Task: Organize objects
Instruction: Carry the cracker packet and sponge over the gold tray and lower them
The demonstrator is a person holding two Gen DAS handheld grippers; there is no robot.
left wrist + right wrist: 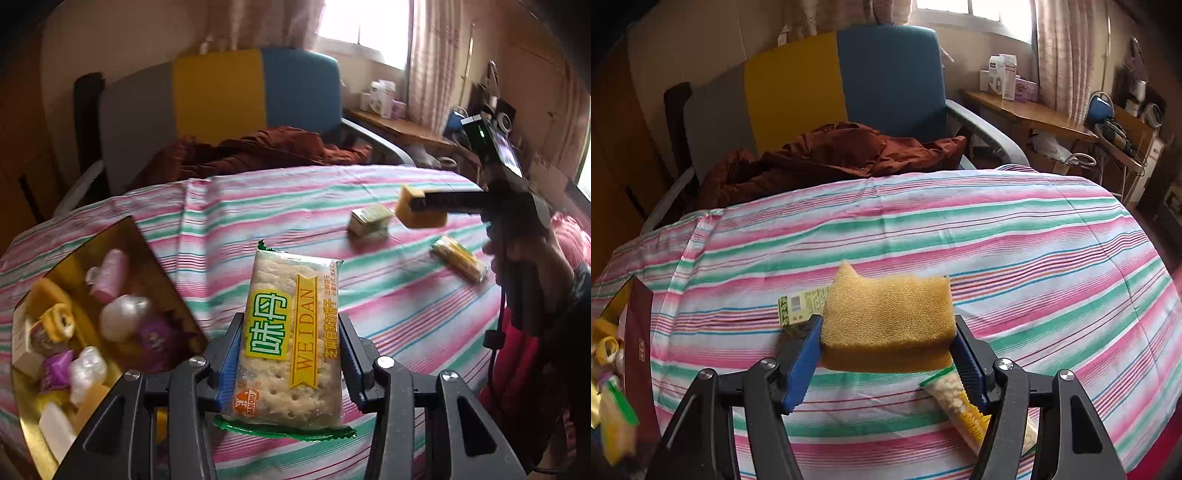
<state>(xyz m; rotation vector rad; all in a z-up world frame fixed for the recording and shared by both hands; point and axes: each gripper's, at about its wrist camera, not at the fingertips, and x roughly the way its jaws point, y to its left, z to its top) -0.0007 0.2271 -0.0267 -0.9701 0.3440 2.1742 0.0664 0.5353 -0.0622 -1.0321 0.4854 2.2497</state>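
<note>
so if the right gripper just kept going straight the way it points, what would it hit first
Probably the striped tablecloth, just past the small green box. The right gripper tilts down, holding the yellow sponge, so the sponge would touch first; depth is unclear.

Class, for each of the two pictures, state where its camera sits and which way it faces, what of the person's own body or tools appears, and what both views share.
Left wrist: on the left gripper, facing along a cracker packet across the striped cloth; the right gripper and hand show.
Right wrist: on the right gripper, facing over its sponge; no hand shows.
Shared: sponge, small green box, corn packet, chair.
</note>
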